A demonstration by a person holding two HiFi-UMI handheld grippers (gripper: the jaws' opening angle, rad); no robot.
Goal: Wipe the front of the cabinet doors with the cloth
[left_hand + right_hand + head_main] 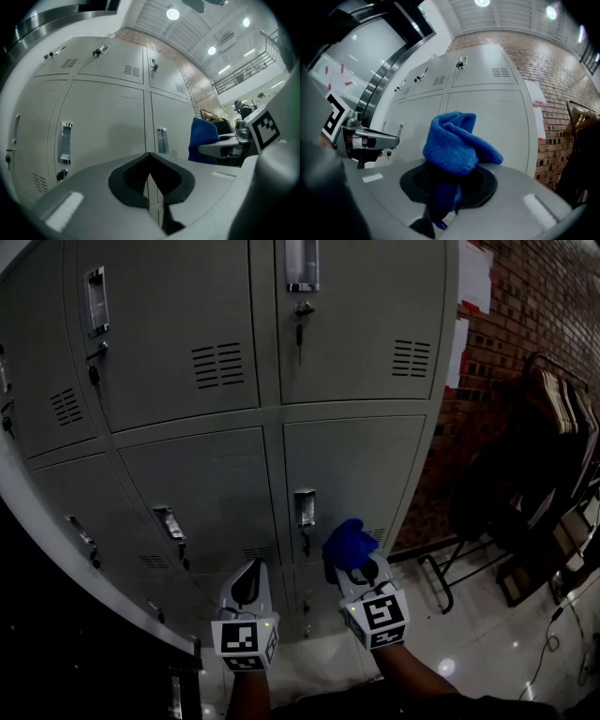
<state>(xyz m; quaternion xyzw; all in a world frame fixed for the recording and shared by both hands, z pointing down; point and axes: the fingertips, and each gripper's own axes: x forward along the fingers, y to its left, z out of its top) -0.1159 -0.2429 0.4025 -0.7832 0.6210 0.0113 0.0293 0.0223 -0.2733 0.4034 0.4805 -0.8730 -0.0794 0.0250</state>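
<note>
Left gripper point(251, 566) and right gripper point(359, 563) are cased in pale grey. Black ribbed pads point(131, 176) are fitted inside the jaws. Each is topped by a cube point(246, 638) printed with black-and-white square markers.

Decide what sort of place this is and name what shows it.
Probably a locker or changing area: a bank of grey metal lockers, a brick wall beside it, and a clothes rack with hangers.

No text, label or number can be read
</note>
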